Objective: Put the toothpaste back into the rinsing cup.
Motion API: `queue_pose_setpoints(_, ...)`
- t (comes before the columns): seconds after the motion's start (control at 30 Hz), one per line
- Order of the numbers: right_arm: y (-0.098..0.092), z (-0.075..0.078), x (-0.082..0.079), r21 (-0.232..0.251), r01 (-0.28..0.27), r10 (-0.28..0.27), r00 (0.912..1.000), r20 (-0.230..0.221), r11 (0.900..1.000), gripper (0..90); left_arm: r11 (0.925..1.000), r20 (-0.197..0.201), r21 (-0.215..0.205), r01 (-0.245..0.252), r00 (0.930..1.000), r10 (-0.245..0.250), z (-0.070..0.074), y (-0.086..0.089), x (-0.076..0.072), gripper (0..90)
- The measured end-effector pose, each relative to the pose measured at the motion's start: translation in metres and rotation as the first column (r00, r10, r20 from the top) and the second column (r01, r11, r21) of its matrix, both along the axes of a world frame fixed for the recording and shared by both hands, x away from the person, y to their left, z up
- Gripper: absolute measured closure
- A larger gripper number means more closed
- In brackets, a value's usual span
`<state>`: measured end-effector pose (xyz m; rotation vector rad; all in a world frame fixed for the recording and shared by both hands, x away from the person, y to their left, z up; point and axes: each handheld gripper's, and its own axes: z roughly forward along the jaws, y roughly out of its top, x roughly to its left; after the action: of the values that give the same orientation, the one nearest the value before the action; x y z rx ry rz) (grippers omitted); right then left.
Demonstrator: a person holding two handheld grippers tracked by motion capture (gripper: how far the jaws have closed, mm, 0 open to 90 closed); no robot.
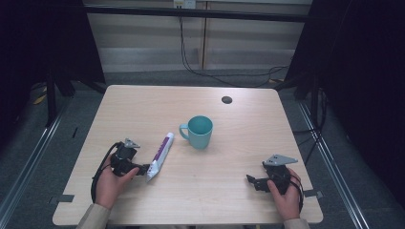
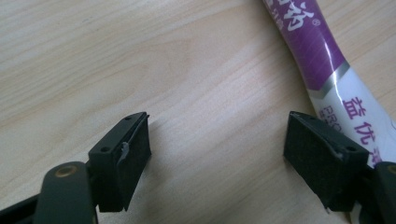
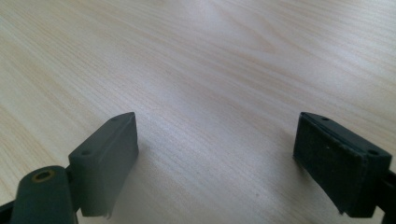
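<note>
In the high view, a light wooden table [image 1: 200, 191] takes up the middle of the frame, with one teal mug [image 1: 199, 132] near its centre, handle toward the left. One white and purple tube [image 1: 160, 156] lies slantwise just lower left of the mug, apart from it. A small dark round spot [image 1: 227, 99] sits on the tabletop toward the upper right. At lower left a hand [image 1: 111, 183] holds the left gripper [image 1: 141, 169], its tips just beside the tube's lower end. At lower right the other hand [image 1: 285, 198] holds the right gripper [image 1: 252, 181] over bare wood, well apart from mug and tube. In the left gripper view, the two jaws stand spread wide; the tube [image 2: 336, 88] runs down the right edge, passing behind the right jaw, with bare wood between the jaws. In the right gripper view, the two jaws are likewise spread wide, with plain wood grain between them.
</note>
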<state>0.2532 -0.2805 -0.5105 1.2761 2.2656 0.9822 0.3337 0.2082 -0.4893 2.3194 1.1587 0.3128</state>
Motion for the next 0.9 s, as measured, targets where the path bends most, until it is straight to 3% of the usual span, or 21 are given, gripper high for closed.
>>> queue_pose_setpoints(0.1, 0.000, 0.000, 0.000, -0.002, -0.002, 0.002, 1.0000, -0.001, 1.000, 12.7, 0.9999, -0.034, 0.016, 0.002, 0.9994, -0.001, 0.004, 0.002, 0.002, 25.7)
queue_pose_setpoints(0.17, 0.000, 0.000, 0.001, -0.001, -0.003, 0.003, 1.0000, -0.003, 1.000, 12.5, 0.9997, -0.092, -0.018, -0.019, 0.9956, 0.017, 0.009, 0.005, 0.005, 30.5)
queue_pose_setpoints(0.2, 0.000, 0.000, 0.001, -0.002, -0.002, 0.002, 1.0000, -0.004, 1.000, 12.4, 0.9991, -0.103, -0.029, -0.029, 0.9944, 0.026, 0.012, 0.006, 0.007, 31.9)
queue_pose_setpoints(0.4, 0.000, 0.000, 0.002, -0.003, -0.004, 0.004, 1.0000, -0.003, 1.000, 12.1, 0.9978, -0.121, -0.035, -0.056, 0.9914, 0.051, 0.038, 0.003, 0.017, 29.3)
queue_pose_setpoints(0.57, 0.001, 0.000, 0.002, -0.001, -0.002, 0.002, 1.0000, -0.005, 1.000, 12.0, 0.9997, -0.168, -0.017, -0.017, 0.9856, 0.014, 0.052, -0.021, 0.022, 28.2)
queue_pose_setpoints(0.7, 0.001, 0.000, 0.003, -0.002, -0.002, 0.002, 1.0000, -0.005, 1.000, 12.0, 0.9996, -0.189, -0.028, -0.003, 0.9819, -0.003, 0.053, -0.032, 0.022, 28.6)
queue_pose_setpoints(0.9, 0.001, 0.000, 0.003, -0.004, -0.003, 0.003, 1.0000, -0.003, 1.000, 12.0, 0.9998, -0.217, -0.013, 0.015, 0.9760, -0.018, 0.045, -0.043, 0.019, 31.5)
